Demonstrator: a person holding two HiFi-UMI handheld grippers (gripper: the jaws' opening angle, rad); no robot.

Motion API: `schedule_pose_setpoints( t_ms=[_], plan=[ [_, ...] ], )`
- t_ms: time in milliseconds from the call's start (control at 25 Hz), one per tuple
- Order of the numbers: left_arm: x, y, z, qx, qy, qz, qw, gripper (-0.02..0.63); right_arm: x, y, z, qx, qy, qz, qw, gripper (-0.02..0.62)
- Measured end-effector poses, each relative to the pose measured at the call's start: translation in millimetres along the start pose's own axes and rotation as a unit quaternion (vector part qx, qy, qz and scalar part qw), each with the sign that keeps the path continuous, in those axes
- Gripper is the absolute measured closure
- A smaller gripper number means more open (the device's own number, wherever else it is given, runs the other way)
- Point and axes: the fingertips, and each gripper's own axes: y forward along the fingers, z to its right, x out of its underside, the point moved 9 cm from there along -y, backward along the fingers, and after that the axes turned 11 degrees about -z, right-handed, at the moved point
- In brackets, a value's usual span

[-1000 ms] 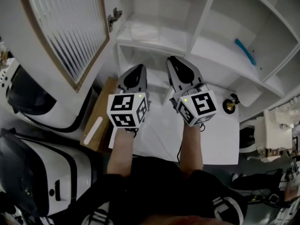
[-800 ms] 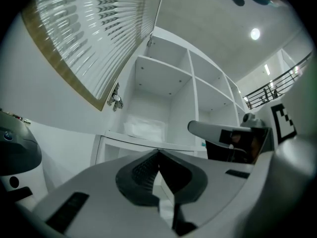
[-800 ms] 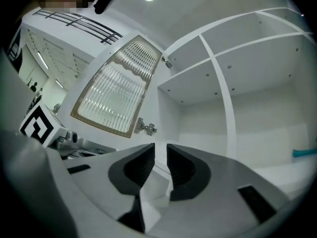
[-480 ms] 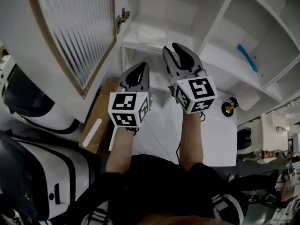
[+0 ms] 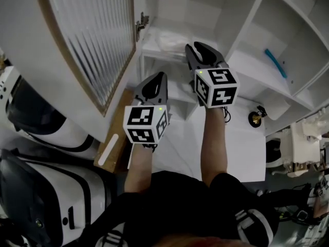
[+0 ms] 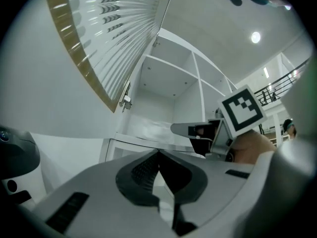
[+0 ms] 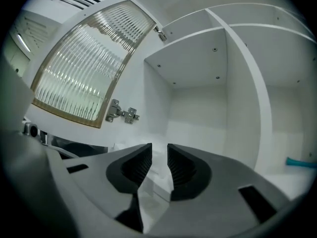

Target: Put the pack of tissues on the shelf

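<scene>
Pack of tissues lies on shelf, top centre of frame, right of open door. Right tool near pack, jaws slightly parted, empty. Left tool lower, clenched, empty.

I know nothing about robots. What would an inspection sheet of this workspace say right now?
Surface: white shelf unit, its ribbed-glass door swung open; white table below.
Job's things: pack of tissues lies on a shelf in the left compartment, with no tongs on it.
Clutter: blue item in the next compartment; small brass-coloured object on the table.
Grippers: left tongs shut, empty; right tongs slightly apart, empty, pointing into the pack's compartment.
Cables: what look like dark cables at lower right.
Surroundings: white-and-black machine housings on the left.
</scene>
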Motion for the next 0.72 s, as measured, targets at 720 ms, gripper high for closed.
schedule_pose_setpoints(
  t_ms=[720],
  plan=[
    [7,-3,2,0.007,0.004,-0.017,0.9998,0.595,0,-20,4,0.028,0.049,0.061,0.997,0.575]
  ],
)
